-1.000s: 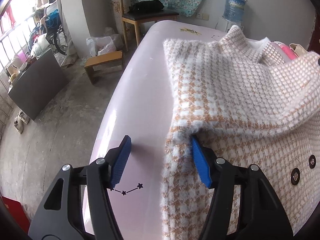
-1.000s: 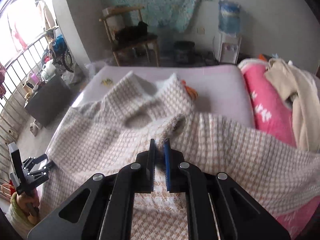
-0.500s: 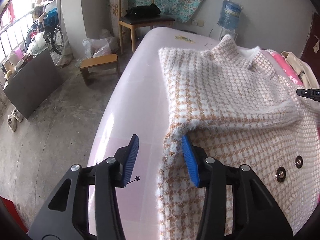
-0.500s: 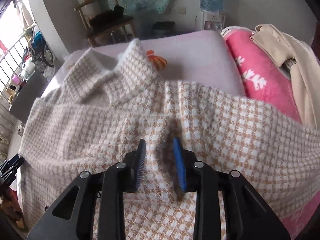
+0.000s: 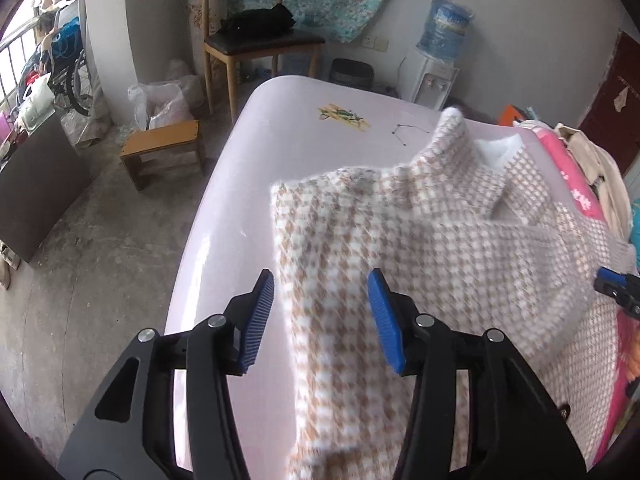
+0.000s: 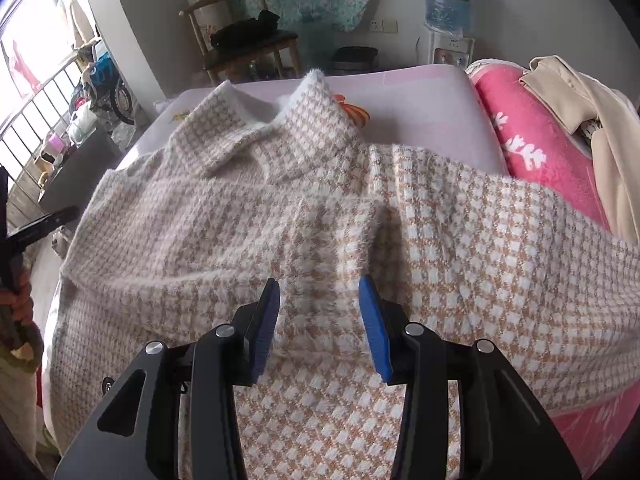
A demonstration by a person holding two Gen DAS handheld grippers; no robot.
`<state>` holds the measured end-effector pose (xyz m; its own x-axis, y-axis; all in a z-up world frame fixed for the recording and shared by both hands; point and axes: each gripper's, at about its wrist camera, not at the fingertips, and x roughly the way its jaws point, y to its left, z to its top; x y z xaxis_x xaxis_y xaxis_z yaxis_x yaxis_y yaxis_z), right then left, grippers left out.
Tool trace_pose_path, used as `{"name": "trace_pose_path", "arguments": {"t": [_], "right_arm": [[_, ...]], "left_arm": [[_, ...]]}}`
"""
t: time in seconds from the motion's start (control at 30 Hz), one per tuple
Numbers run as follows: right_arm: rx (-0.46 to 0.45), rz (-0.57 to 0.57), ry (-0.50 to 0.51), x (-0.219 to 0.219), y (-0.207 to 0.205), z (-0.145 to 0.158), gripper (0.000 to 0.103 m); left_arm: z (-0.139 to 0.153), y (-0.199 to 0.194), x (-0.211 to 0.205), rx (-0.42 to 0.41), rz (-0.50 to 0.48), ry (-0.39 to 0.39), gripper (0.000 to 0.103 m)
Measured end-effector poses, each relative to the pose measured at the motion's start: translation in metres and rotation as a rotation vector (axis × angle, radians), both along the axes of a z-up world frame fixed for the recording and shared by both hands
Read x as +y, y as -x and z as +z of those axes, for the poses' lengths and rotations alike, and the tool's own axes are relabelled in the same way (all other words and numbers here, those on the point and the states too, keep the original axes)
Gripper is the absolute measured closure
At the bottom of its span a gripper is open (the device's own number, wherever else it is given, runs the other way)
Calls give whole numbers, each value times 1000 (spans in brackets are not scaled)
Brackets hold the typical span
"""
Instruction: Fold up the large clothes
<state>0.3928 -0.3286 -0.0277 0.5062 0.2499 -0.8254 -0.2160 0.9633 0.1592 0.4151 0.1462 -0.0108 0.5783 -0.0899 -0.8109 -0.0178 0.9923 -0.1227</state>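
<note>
Since a second ago we have let go: our right gripper (image 6: 320, 320), then pinched on a fold of the houndstooth coat (image 6: 248, 216), now stands with jaws wide apart and nothing between them, and our left gripper (image 5: 320, 316) has lifted off the coat's edge, likewise spread wide and empty. Nearest item: the coat, fuzzy tan-and-white knit, thick and soft, lying flat on the pale pink mattress (image 5: 248, 152) with one sleeve (image 6: 192, 252) laid across the body and its collar (image 6: 280, 136) standing up at the far end. Risk, as we judge it: the plush pile looks springy, so the laid sleeve may creep or open again once released; a pad dragging through the nap on retreat could pull the fold askew; the coat's left edge runs close to the mattress side, and the slick-looking cover may let the bulk slide floorward. Beyond, to the right: a pink fleece blanket (image 6: 536, 148), deep-piled, with a beige garment (image 6: 592, 108) heaped on it. Farthest: a wooden chair (image 5: 256, 44) and a water dispenser (image 5: 436, 64) against the wall.
</note>
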Motion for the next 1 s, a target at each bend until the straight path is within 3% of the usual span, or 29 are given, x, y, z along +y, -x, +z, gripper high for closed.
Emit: {"name": "trace_pose_path", "arguments": {"t": [0.07,0.13,0.23,0.37,0.47,0.57,0.67,0.7,0.73,0.87,1.0], "right_arm": [[-5,-4,15,-3,0,-2,62],[-10,-20,32,-9,0,-4,62],[-17,-50,44,-21,-2,-5,62],[-44,-39,61,-18,-9,-3,62],[-70,16,63,-1,-14,-3,62],[-62,90,95,20,-19,-16,62],[-48,82,119,23,-30,-31,62],[-37,71,87,19,-35,-32,62],[-19,51,64,14,-40,-33,61],[13,9,28,3,-47,-30,61],[-92,23,16,7,-37,2,61]], "left_arm": [[-10,-20,2,26,24,-35,53],[-19,-31,7,43,84,-112,63],[-28,-32,20,56,135,-71,67],[-28,-26,17,20,136,-124,69],[-28,-25,20,5,168,-123,69],[-30,-25,23,-4,196,-126,69],[-30,-26,25,-11,220,-150,71],[-31,-26,26,-5,247,-179,86],[-35,-26,32,14,277,-182,88],[-29,-20,54,7,292,-67,88],[-3,-3,57,-102,255,-25,87]]}}
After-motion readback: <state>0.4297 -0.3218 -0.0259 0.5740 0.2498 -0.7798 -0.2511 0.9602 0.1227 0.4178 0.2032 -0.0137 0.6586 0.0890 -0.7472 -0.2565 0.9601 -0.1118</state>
